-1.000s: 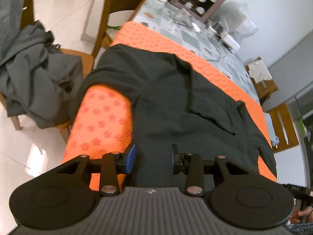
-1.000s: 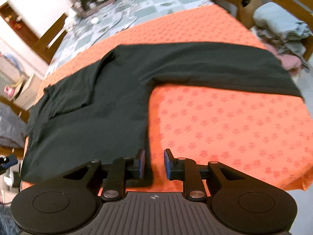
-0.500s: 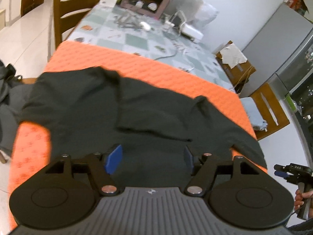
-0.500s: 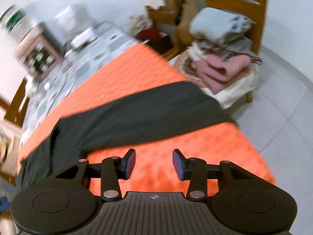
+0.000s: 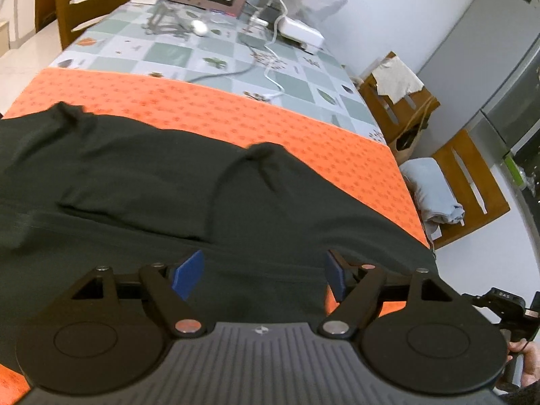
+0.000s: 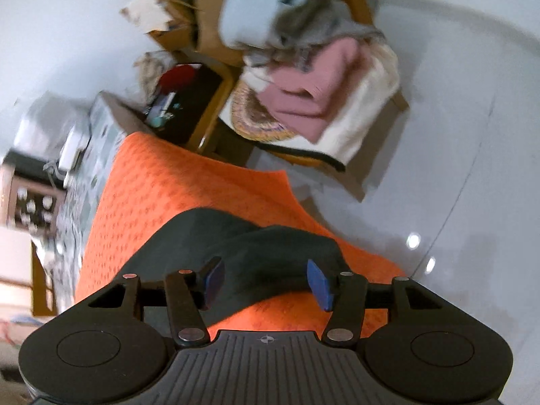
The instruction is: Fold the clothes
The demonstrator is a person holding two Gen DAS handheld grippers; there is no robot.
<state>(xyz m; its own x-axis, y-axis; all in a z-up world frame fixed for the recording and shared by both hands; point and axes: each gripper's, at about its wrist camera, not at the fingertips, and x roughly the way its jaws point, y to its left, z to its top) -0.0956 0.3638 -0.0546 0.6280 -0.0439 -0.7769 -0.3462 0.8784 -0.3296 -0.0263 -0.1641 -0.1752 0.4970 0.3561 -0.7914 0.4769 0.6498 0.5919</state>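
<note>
orange cloth (image 5: 236,114) under black garment (image 5: 168,202), cables (image 5: 266,67) beyond

Garment (image 5: 141,182): dark grey-black, plain. Cloth (image 5: 209,111) under it: bright orange w/ small darker-orange repeat motif. Tablecloth (image 5: 175,50) beyond: pale green/white checks w/ leaf prints. Gripper pads (image 5: 187,275): blue; bodies black. Chair (image 5: 472,185): mid-brown wood. Stack (image 6: 303,94) on chair, right view: light blue, grey, pink, cream.
</note>
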